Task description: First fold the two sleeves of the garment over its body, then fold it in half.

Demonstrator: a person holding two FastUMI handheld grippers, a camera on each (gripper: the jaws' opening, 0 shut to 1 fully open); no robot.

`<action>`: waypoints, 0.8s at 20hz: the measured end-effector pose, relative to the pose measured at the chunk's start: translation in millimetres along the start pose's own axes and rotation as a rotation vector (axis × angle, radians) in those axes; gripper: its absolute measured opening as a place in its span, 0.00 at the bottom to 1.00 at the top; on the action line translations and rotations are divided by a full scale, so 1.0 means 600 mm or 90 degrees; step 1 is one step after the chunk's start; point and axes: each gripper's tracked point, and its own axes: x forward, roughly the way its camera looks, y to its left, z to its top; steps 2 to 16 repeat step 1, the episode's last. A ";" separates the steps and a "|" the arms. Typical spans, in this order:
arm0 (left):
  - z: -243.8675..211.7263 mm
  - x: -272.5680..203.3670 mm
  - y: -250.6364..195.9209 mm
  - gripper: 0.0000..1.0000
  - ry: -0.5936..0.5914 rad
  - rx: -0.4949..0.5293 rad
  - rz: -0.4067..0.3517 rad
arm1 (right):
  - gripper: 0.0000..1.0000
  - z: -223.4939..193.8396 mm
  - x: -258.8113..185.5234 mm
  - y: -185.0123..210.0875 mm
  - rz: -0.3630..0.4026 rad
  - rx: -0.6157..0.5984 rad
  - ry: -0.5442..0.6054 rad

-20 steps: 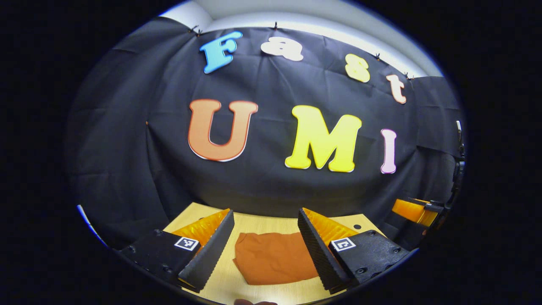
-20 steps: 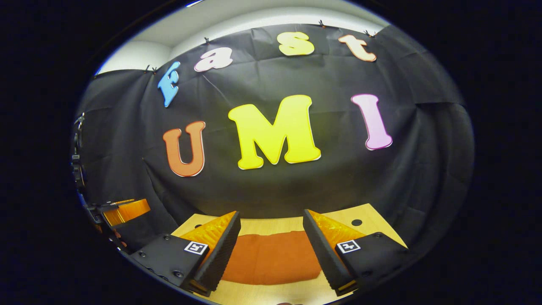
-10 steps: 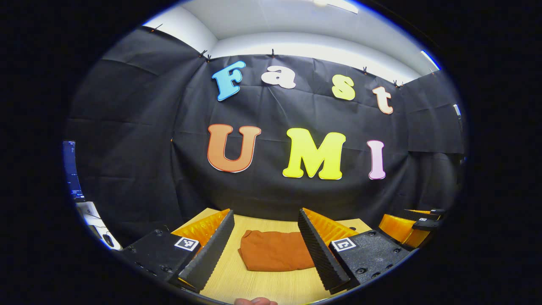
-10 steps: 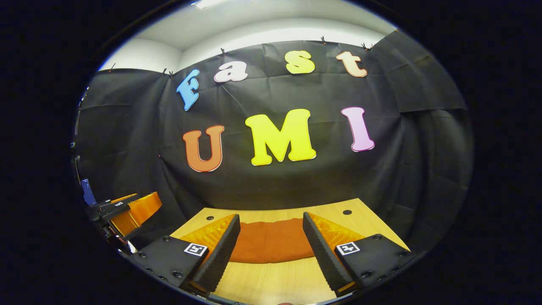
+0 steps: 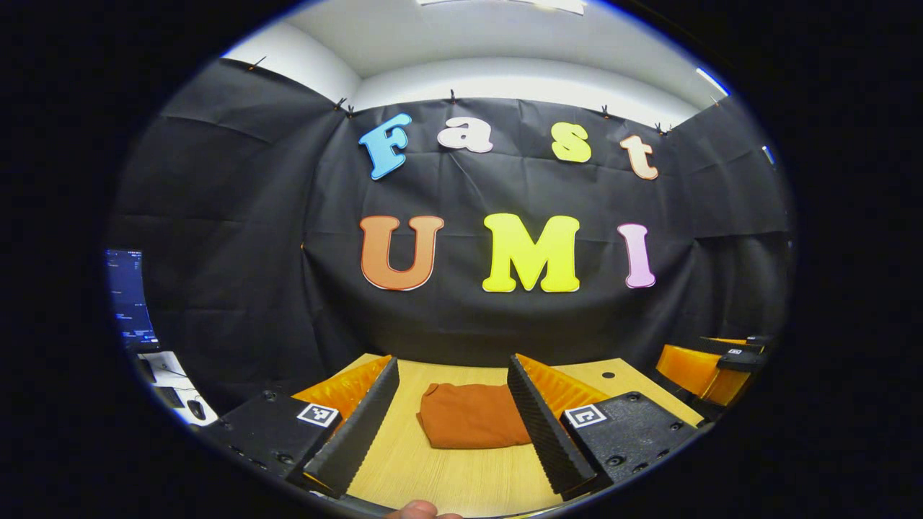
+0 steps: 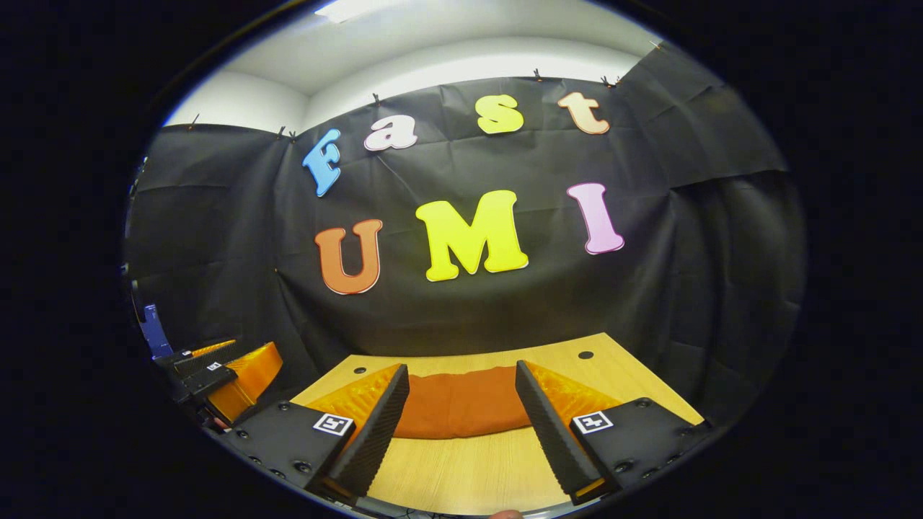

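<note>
Left tool (image 5: 451, 411) wide, empty | right tool (image 6: 461, 418) wide, empty | folded orange garment (image 6: 461, 400) toward counter's (image 6: 461, 468) far edge, ahead of both, long axis crosswise | neither touching; looks finished.

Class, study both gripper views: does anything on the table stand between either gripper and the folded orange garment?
Nothing visible does. The orange garment lies folded on the table, with bare wood between it and the open left gripper. The right gripper, also open, faces it across bare wood too.
</note>
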 end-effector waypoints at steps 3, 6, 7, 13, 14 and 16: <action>-0.002 0.000 -0.002 0.98 -0.004 0.001 -0.001 | 0.93 -0.002 -0.001 0.004 0.004 -0.008 -0.003; -0.002 0.000 -0.002 0.98 -0.004 0.001 -0.001 | 0.93 -0.002 -0.001 0.004 0.004 -0.008 -0.003; -0.002 0.000 -0.002 0.98 -0.004 0.001 -0.001 | 0.93 -0.002 -0.001 0.004 0.004 -0.008 -0.003; -0.002 0.000 -0.002 0.98 -0.004 0.001 -0.001 | 0.93 -0.002 -0.001 0.004 0.004 -0.008 -0.003; -0.002 0.000 -0.002 0.98 -0.004 0.001 -0.001 | 0.93 -0.002 -0.001 0.004 0.004 -0.008 -0.003; -0.002 0.000 -0.002 0.98 -0.004 0.001 -0.001 | 0.93 -0.002 -0.001 0.004 0.004 -0.008 -0.003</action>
